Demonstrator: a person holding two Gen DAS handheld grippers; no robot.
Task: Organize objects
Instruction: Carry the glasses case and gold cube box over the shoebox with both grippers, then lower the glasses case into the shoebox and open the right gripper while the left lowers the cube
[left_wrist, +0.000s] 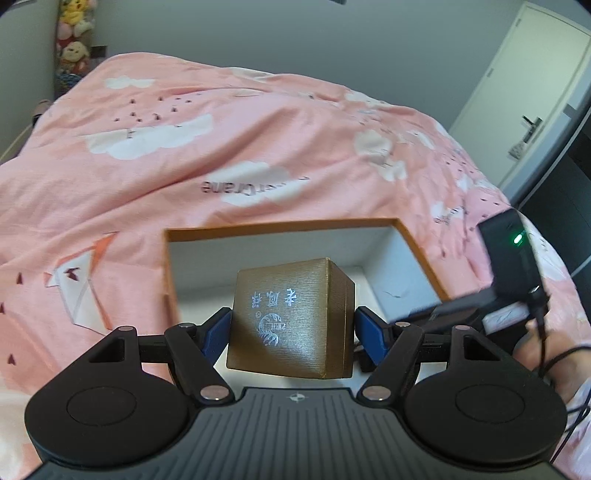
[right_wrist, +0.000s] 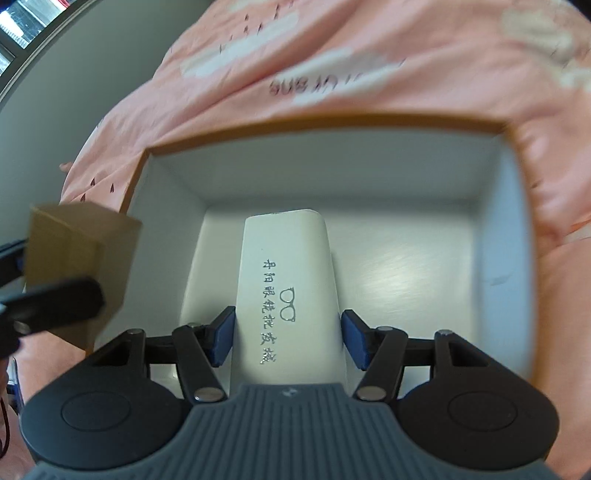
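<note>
Bedroom, pink quilt (left_wrist: 229, 155) with white cloud print covering a bed, grey wall behind, white door (left_wrist: 532, 92) at 2 o'clock in the left wrist view, plush toys (left_wrist: 74, 33) stacked at 11 o'clock.

Gold box (left_wrist: 291, 321), cube-ish, silver characters and a logo on the near face, sat clamped between the blue pads (left_wrist: 216, 338) of the left gripper (left_wrist: 293, 334), held tilted, above the near part of the open storage box (left_wrist: 280, 229). In the right wrist view the same gold box (right_wrist: 79, 254) showed at 9 o'clock, over the storage box's left wall.

White case (right_wrist: 290, 295), long, with silver characters and a glasses icon, was gripped across its width by the right gripper (right_wrist: 288, 339), blue pads (right_wrist: 221, 339) tight on both long sides. It pointed into the storage box (right_wrist: 325, 129), far end near the middle of the white floor. Couldn't tell if it touched the floor.

Storage box: orange-brown outside, white inside, lying open-topped on the quilt.

Right gripper's body (left_wrist: 509, 258), black with a green light, showed at 3 o'clock in the left wrist view, with the person's hand (left_wrist: 546, 354) and a black cable just below it.
</note>
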